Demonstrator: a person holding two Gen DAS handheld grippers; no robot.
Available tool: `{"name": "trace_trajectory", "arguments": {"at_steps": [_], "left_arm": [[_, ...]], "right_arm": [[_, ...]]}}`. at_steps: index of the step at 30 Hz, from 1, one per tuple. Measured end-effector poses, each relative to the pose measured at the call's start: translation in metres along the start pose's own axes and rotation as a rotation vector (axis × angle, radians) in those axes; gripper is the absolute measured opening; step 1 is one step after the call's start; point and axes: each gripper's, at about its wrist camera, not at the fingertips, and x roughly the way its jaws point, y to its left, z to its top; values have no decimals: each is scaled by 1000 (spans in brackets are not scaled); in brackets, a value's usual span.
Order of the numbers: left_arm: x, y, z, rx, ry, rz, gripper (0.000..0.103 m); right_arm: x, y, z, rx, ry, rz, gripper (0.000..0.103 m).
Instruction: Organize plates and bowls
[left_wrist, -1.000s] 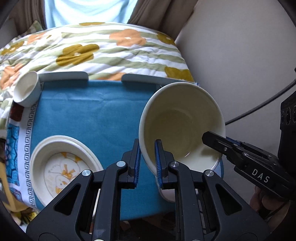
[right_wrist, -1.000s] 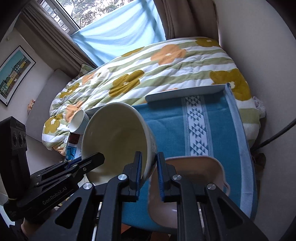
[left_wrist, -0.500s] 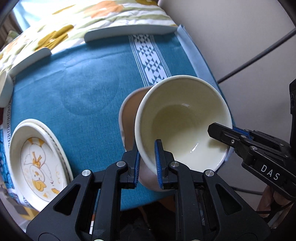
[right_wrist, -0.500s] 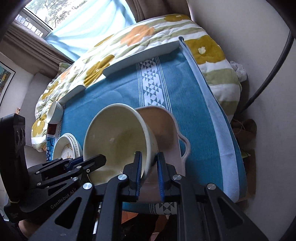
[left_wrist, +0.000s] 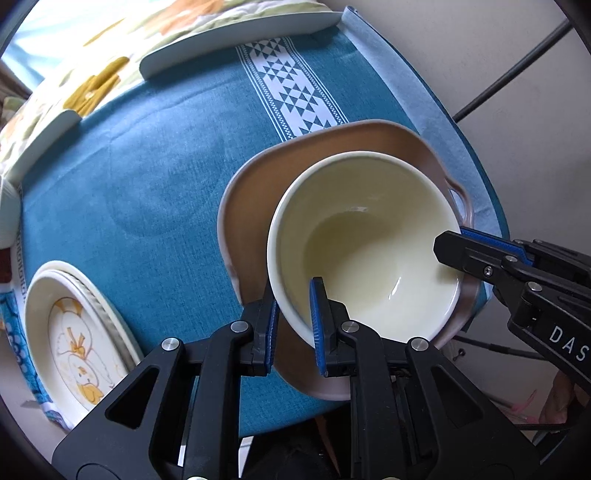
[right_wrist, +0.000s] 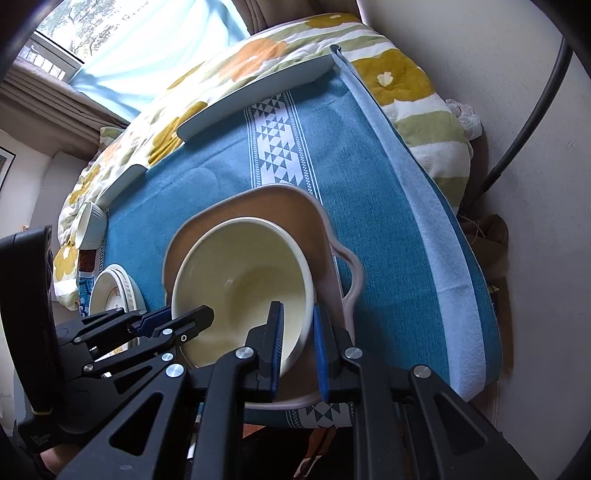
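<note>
A cream bowl (left_wrist: 369, 243) sits inside a pink handled dish (left_wrist: 251, 206) on the blue tablecloth (left_wrist: 147, 166). My left gripper (left_wrist: 293, 314) is shut on the bowl's near rim, one finger inside and one outside. My right gripper (right_wrist: 298, 332) is shut on the opposite rim of the same bowl (right_wrist: 240, 273), which rests in the pink dish (right_wrist: 295, 206); its fingers (left_wrist: 480, 254) show in the left wrist view. A stack of plates with a duck print (left_wrist: 74, 332) lies at the left.
A small white cup (right_wrist: 90, 225) lies on its side at the table's far left. Two pale trays (right_wrist: 258, 92) line the far edge against a flowered quilt (right_wrist: 399, 77). A wall (left_wrist: 517, 74) and a black cable (right_wrist: 532, 110) are at the right.
Both grippers have lowered the cream bowl from a tilted hold above the table down into the pink dish, and it now sits nearly level inside it.
</note>
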Motion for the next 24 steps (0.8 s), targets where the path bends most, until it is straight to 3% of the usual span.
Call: {"name": "trace_trajectory", "arguments": {"at_steps": [3,7,10,18,24], "left_arm": [[1,-2,1,15,-4,20,13],[-2,-12,1,81,-41,123,13],[-3,-15,1,109,-52,151,14],[-11,-10,2,79,-71,123,16],[-41,-4,-1,27,-113,82,16]], "right_arm": [[0,-2,-1,9,-9,6,15],[-1,-3,-3,17,-18,19,15],[-1,-4,-4,22,-17,16,15],[-13,-5,-4,18,-52,26,15],[-35,2,0,-15,-103,37,15]]}}
